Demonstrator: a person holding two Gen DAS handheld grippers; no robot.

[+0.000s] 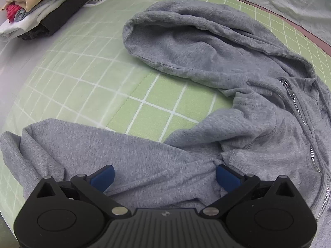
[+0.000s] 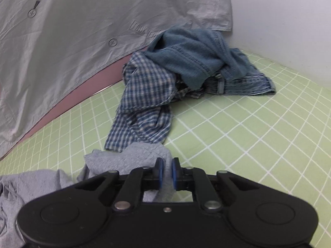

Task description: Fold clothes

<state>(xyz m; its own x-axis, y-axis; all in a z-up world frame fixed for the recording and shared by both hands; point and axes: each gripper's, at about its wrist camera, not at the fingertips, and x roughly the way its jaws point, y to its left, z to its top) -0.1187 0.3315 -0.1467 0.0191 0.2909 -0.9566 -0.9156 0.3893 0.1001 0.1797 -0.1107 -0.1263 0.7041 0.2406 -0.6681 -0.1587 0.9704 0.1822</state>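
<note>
A green sheet with a white grid (image 1: 157, 95) covered the surface, with a grey wrinkled cloth (image 2: 72, 31) hanging behind it above a pinkish edge. The left gripper (image 1: 164, 175) had its jaws spread wide, hovering low over a grey zip hoodie (image 1: 206, 66); a sleeve of the hoodie lay directly between and under the blue pads (image 1: 103, 176), though whether they touched the fabric could not be told. Ahead of those jaws the hood lay opened out, and the zipper (image 1: 298, 107) ran down to their right. Far ahead to the left sat a stack of folded clothes (image 1: 37, 10). The right gripper (image 2: 166, 173) had its jaws nearly closed, pinching a fold of the grey hoodie fabric (image 2: 132, 159) between them, with more of it bunched to their left. Just beyond that lay a blue plaid shirt (image 2: 144, 95), crumpled, and on its far end a pile of denim jeans (image 2: 202, 62) near the white wall.
</note>
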